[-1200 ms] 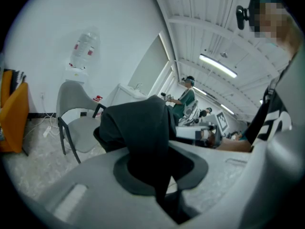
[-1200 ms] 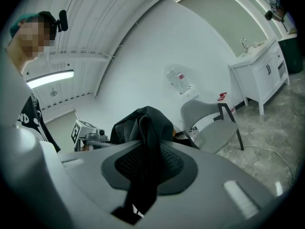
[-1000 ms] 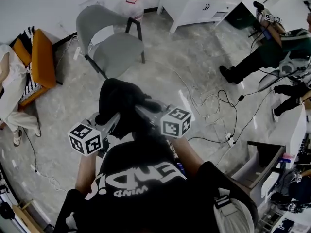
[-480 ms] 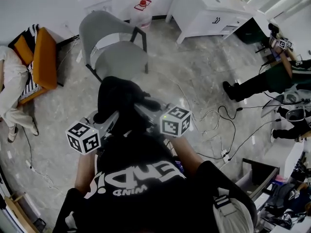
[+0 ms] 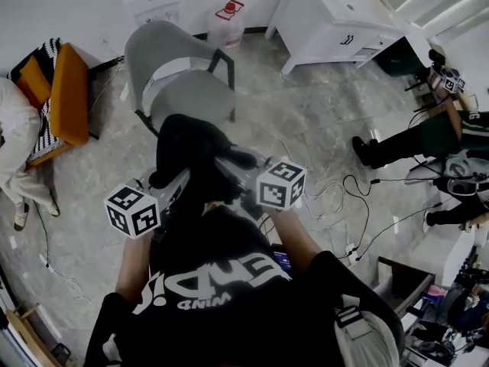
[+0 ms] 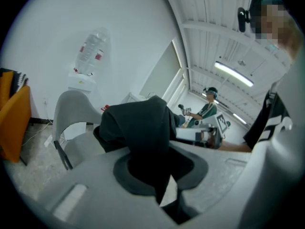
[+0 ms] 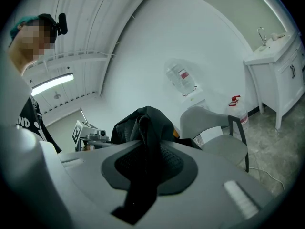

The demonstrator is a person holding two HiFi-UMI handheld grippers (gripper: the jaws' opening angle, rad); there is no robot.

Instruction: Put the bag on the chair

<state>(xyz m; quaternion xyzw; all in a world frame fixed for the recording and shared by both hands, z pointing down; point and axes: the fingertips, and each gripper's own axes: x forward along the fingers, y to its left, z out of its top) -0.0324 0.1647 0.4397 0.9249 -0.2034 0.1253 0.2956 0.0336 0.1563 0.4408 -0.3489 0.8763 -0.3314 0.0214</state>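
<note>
Black bag (image 5: 192, 150) at mid-frame, held up between both grippers. Left gripper (image 5: 177, 183) and right gripper (image 5: 233, 165): fingers clenched on its fabric. Grey chair (image 5: 183, 94) directly above it in frame, seat bare.

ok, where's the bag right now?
Head view centre: the black bag hangs clamped between left gripper and right gripper, just short of the grey chair.

Your left gripper (image 5: 174, 183) and right gripper (image 5: 233, 165) meet at mid-frame, angled inward. Both are clamped on the bag (image 5: 191, 144).
</note>
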